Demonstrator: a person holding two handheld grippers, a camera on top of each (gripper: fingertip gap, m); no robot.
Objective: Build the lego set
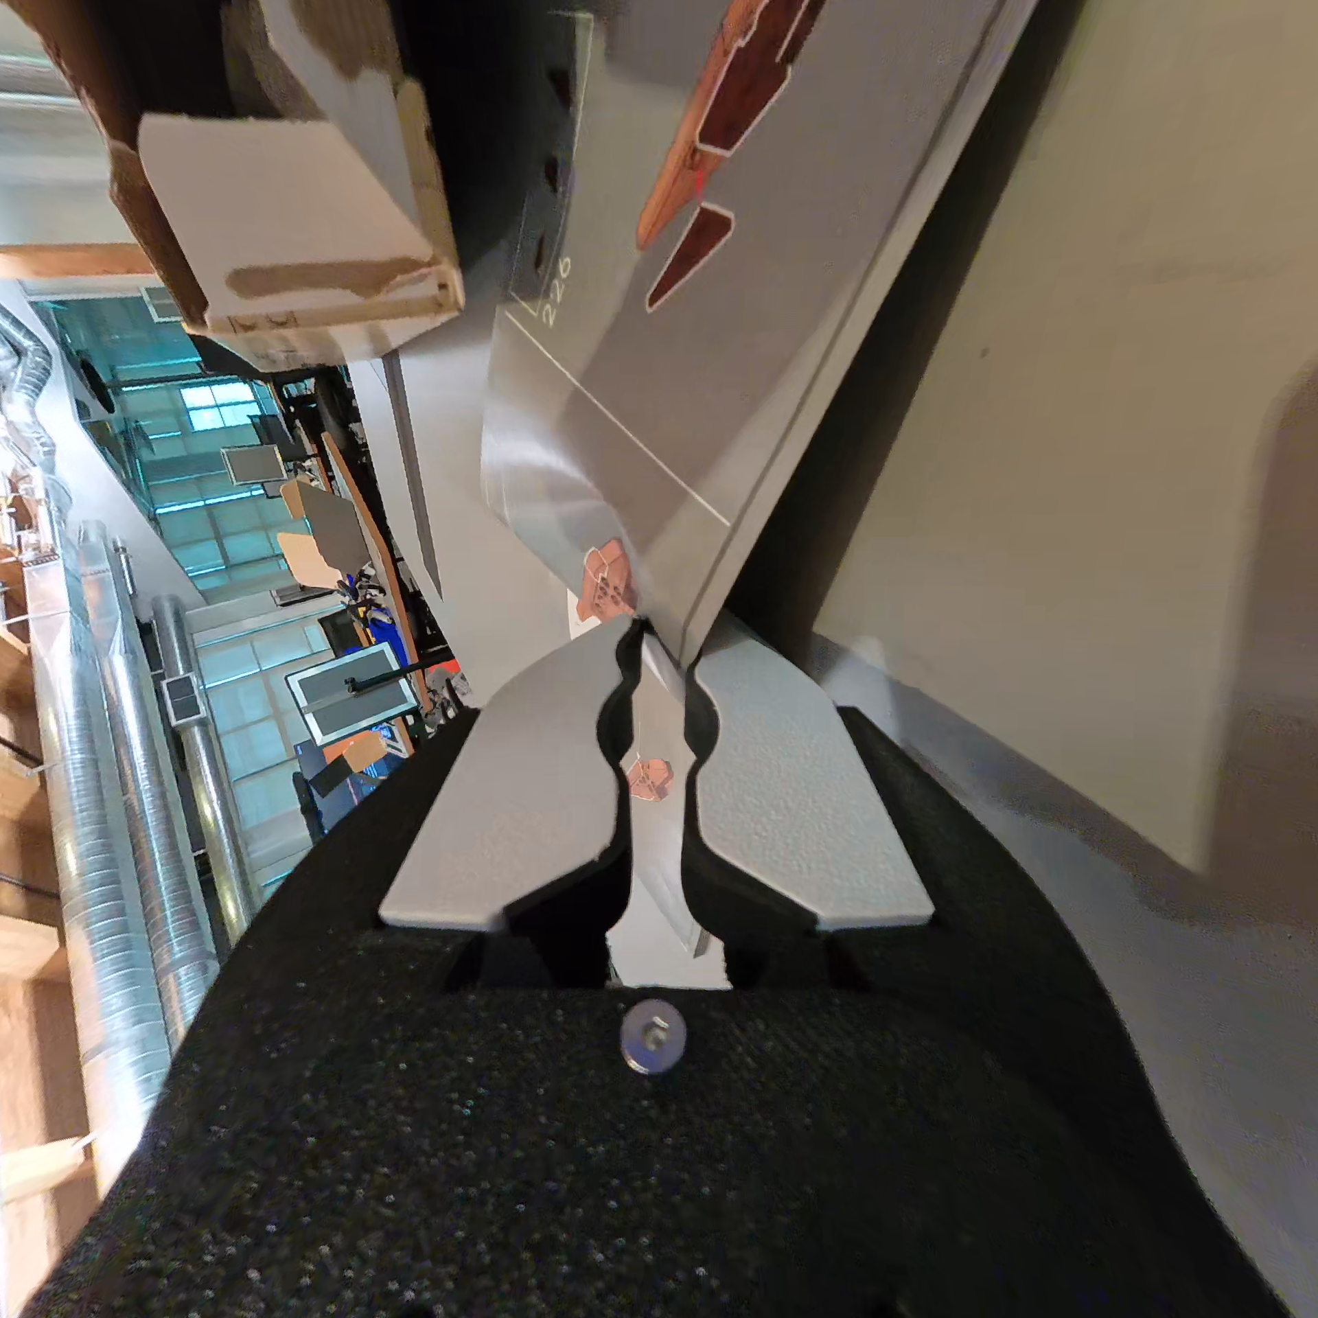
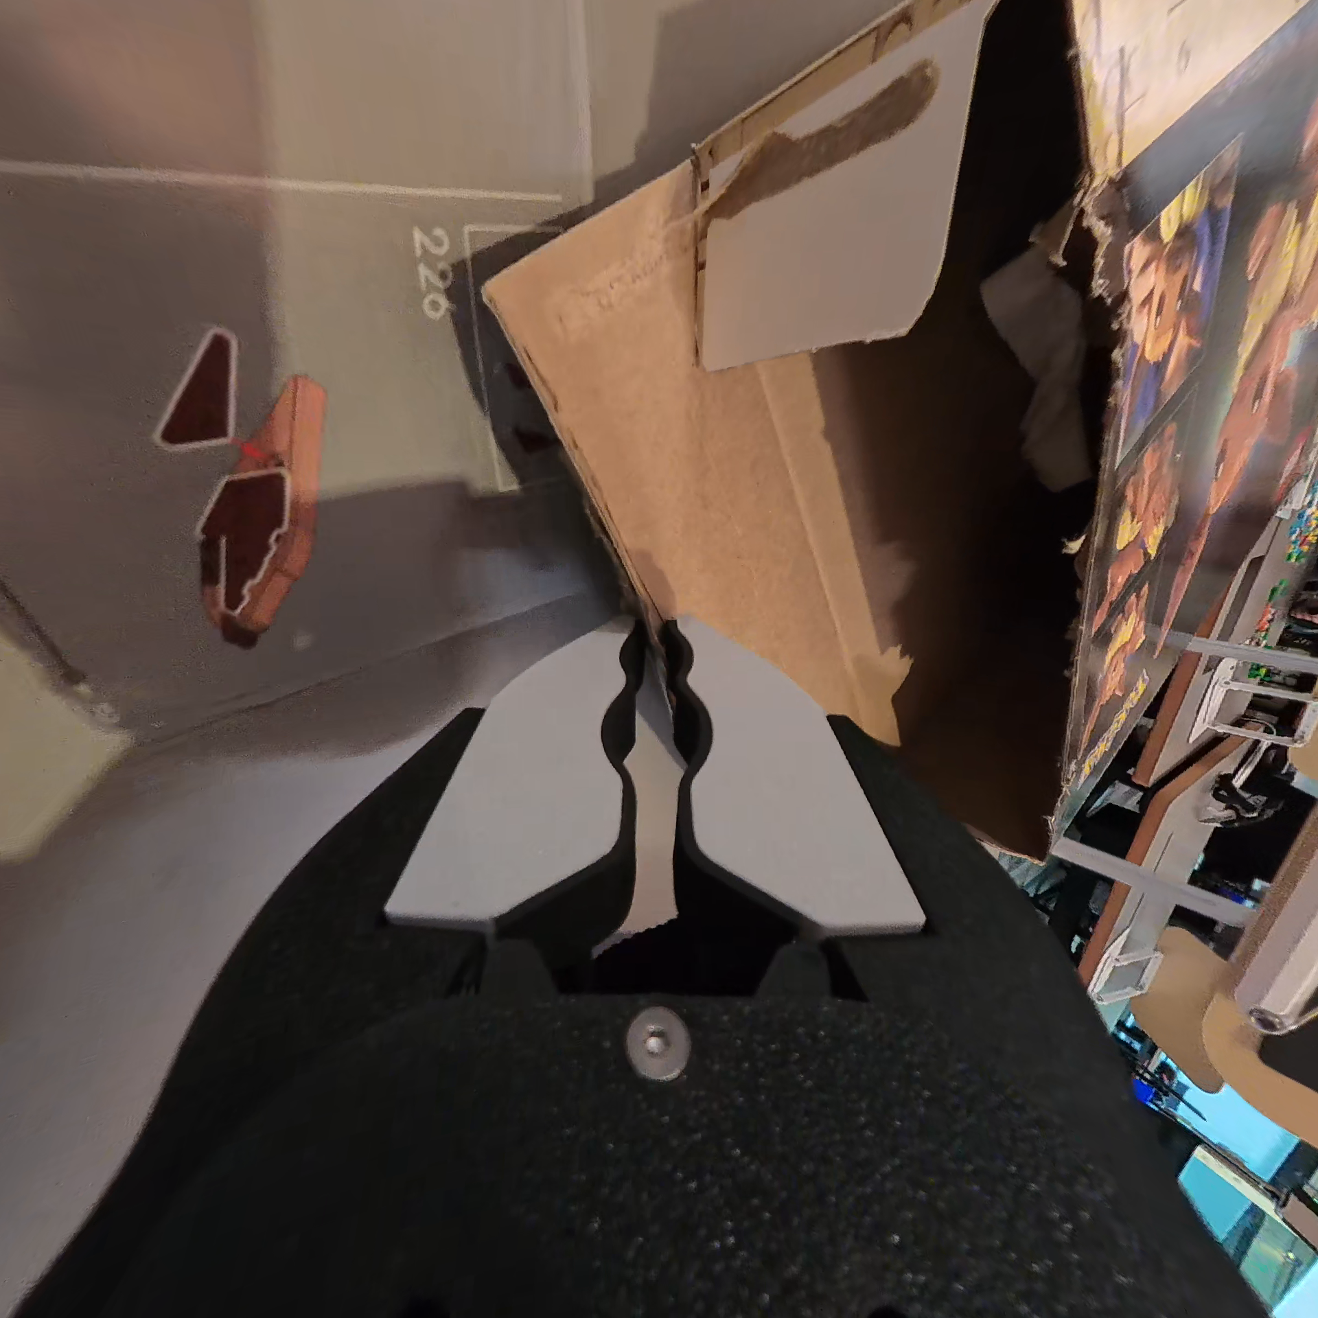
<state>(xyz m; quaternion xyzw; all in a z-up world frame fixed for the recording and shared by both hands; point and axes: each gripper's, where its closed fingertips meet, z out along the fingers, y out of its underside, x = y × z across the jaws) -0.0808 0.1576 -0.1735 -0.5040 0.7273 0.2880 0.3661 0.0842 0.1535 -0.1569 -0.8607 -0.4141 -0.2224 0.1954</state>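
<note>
In the left wrist view my left gripper (image 1: 660,627) is shut on the lower edge of a thick grey booklet (image 1: 713,356) printed with brown brick pictures. The booklet runs between the pads, and one glossy page (image 1: 542,492) curls away from it on the left. The booklet's far end reaches toward an open cardboard box (image 1: 299,214). In the right wrist view my right gripper (image 2: 652,627) is shut on the edge of that box's brown wall (image 2: 713,463), which stands tilted. The same booklet (image 2: 321,285) shows to the left, partly behind the box wall.
The box has a colourful printed outside (image 2: 1198,428) and something crumpled and white inside (image 2: 1048,371). A pale surface (image 1: 1105,499) lies to the right of the booklet. Farther off are metal ducts (image 1: 121,784), windows and desks (image 2: 1212,713). One gripper's finger ends stand about 15 cm off the other's.
</note>
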